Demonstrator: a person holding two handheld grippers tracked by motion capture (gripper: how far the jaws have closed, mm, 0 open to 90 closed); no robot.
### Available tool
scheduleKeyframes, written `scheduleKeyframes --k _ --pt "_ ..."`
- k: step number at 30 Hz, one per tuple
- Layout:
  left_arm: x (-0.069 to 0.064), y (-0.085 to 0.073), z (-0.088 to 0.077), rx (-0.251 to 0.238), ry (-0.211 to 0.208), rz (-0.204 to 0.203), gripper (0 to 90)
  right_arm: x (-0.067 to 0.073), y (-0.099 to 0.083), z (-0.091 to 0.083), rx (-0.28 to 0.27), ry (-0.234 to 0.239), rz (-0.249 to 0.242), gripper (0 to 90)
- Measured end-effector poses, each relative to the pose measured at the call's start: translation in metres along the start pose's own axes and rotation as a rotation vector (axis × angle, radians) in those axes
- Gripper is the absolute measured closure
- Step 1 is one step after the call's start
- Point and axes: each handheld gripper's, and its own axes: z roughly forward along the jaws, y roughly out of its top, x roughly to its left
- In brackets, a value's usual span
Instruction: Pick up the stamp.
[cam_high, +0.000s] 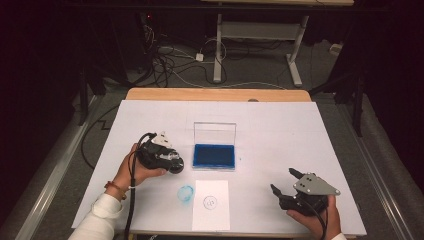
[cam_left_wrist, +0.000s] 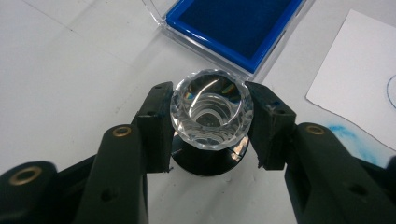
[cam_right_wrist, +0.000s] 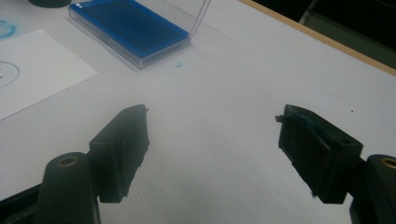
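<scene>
Clear faceted knob of a stamp sits clamped between the two jaws of the left gripper; the stamp's black base rests on the white table sheet, just left of the ink pad. Blue ink pad lies mid-table, its clear lid standing upright behind it. White paper slip with a circular print lies near the front edge, below the pad; a blue ink smear marks the sheet just beside the slip's left edge. Right gripper is held low at front right, jaws spread wide, nothing between them, well apart from the pad.
</scene>
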Motion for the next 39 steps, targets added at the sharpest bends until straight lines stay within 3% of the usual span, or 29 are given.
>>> scheduleKeyframes --k 17,24,30,39 --pt "-0.008 0.003 0.001 -0.002 0.062 0.032 54.5 -0.001 -0.001 0.001 0.006 0.004 0.002 25.3" --pt "-0.007 0.001 -0.002 -0.028 0.06 0.022 54.5 -0.003 -0.002 0.0 -0.001 0.001 0.009 25.3" --pt "-0.005 -0.002 -0.011 -0.087 0.073 0.017 54.5 -0.005 -0.001 0.001 -0.005 0.001 0.005 25.3" --pt "-0.009 -0.002 -0.018 -0.102 0.077 0.034 54.5 -0.004 -0.001 0.0 -0.013 0.006 0.006 24.8"
